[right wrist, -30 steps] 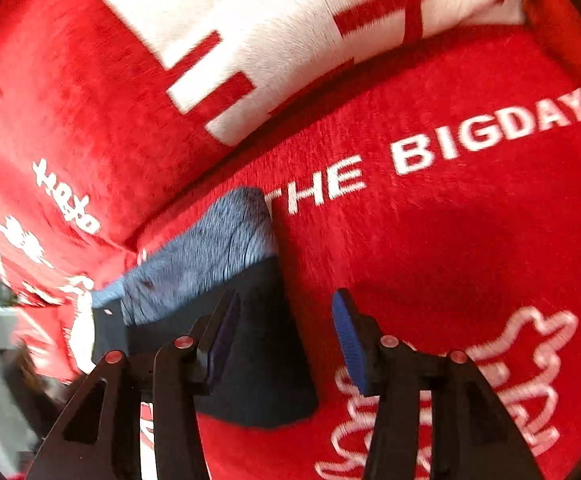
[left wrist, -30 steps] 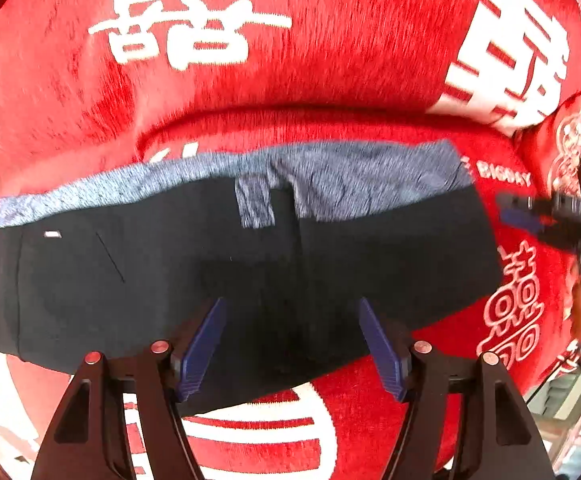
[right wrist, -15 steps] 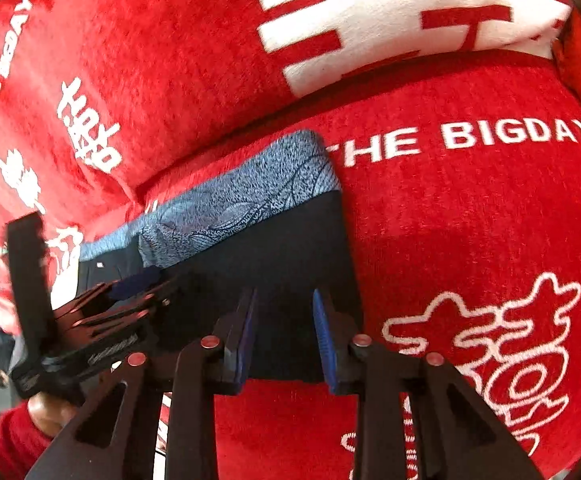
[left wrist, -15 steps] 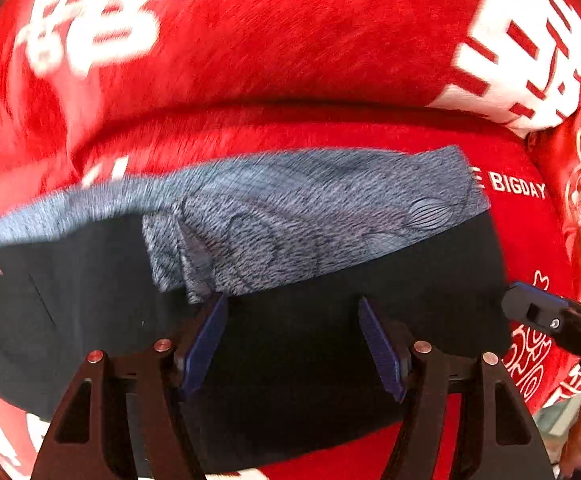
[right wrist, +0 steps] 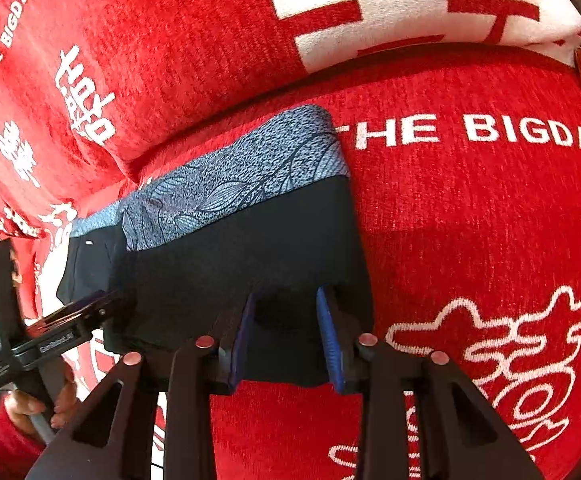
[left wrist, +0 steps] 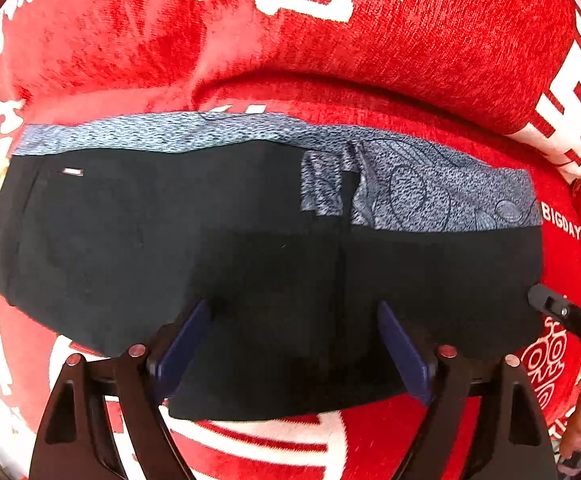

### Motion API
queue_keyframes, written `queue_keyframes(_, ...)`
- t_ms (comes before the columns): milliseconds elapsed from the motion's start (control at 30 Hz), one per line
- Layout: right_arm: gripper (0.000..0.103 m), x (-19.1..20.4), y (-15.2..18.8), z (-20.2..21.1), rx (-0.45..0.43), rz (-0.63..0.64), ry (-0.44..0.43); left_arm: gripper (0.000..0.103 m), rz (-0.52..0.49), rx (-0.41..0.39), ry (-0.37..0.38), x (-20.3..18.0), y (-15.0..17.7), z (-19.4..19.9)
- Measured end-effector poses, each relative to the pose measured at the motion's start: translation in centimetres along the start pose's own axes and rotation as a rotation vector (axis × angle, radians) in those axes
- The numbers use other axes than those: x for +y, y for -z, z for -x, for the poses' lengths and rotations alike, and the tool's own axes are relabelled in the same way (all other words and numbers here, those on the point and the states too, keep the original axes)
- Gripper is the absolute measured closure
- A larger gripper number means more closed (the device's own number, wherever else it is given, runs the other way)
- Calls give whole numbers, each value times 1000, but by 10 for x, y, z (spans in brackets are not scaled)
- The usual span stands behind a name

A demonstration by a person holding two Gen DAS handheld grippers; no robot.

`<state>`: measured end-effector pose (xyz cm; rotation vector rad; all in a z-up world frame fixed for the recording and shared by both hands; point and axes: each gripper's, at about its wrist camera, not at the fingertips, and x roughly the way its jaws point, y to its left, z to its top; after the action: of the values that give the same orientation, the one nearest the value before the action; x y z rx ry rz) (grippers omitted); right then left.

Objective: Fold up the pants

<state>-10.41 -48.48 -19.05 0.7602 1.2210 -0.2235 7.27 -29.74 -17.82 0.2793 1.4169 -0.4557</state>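
Black pants [left wrist: 250,264] with a grey-blue patterned waistband [left wrist: 422,196] lie flat across a red sofa seat. In the right wrist view the pants [right wrist: 242,264] fill the middle left. My left gripper [left wrist: 294,320] is open, its blue pads over the near middle of the black cloth. My right gripper [right wrist: 286,312] stands partly open over the right near corner of the pants, cloth bunched between the pads. The right gripper's tip also shows at the right edge of the left wrist view [left wrist: 562,312].
The red sofa seat [right wrist: 470,220] carries white lettering "THE BIGDAY". Red back cushions [left wrist: 330,40] with white characters rise behind the pants. The left gripper's body and the hand holding it [right wrist: 30,344] show at the left of the right wrist view.
The left gripper has pulled back and shifted, so more of the pants shows. The right gripper has moved onto the pants' right near corner and opened a little wider.
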Motion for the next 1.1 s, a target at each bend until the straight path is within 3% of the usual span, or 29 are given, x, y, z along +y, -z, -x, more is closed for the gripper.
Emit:
queue_keyframes(100,52,8,-3,-3,16,9,7,16,11,0,-28,5,2,7)
queue_keyframes(367,43,44,3,-1,8,34,150,16,0,7,-74,35,11,23)
queue_keyframes(733,43,122,27,-20,59,56,123,16,37,28,-73,97,31,31)
queue_keyframes(1033,43,195,27,-73,138,162,86,16,125,28,-49,144,46,30)
queue_keyframes(1100,41,200,29,-91,179,164,121,16,142,30,-45,154,47,30)
